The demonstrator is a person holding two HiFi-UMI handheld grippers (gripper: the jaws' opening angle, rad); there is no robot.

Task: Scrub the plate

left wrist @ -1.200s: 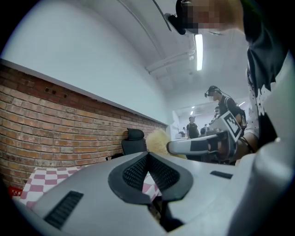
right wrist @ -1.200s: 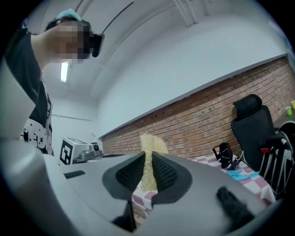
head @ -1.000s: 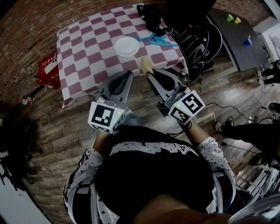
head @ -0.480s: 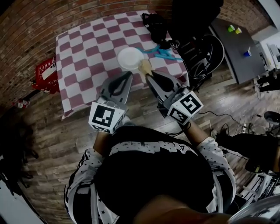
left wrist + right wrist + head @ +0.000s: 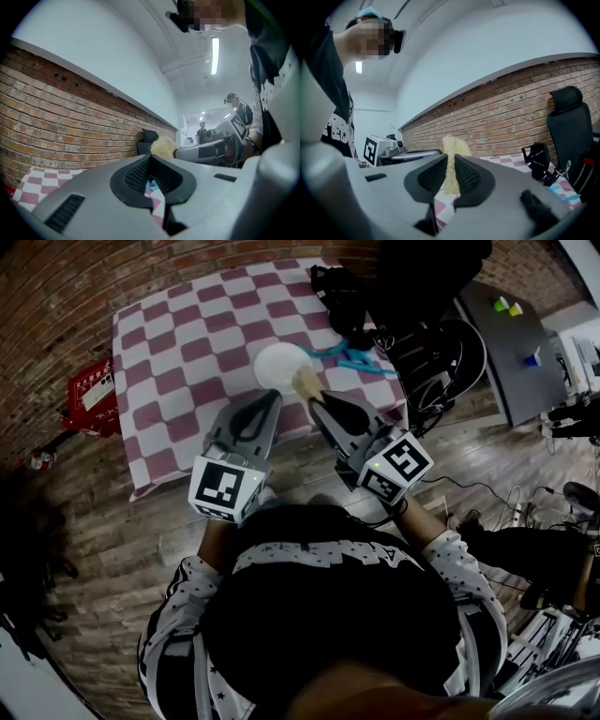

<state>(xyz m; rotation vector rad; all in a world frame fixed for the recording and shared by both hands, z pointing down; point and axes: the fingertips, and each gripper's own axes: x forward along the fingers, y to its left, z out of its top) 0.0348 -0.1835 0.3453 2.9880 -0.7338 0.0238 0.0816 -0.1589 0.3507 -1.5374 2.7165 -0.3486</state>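
Checked cloth covers the table (image 5: 169,343). The white plate (image 5: 277,362) lies near its front edge, just ahead of both grippers. The right gripper (image 5: 314,397) pinches a yellow sponge (image 5: 306,382) beside the plate's rim, while the left gripper (image 5: 274,397) is closed and empty.

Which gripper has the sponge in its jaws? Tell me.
The right gripper: its jaws are clamped on the yellow sponge. The left gripper has its jaws together with nothing between them.

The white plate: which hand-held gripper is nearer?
Right, narrowly. The sponge in the right hand-held gripper overlaps the plate rim; the left hand-held gripper ends just short of it.
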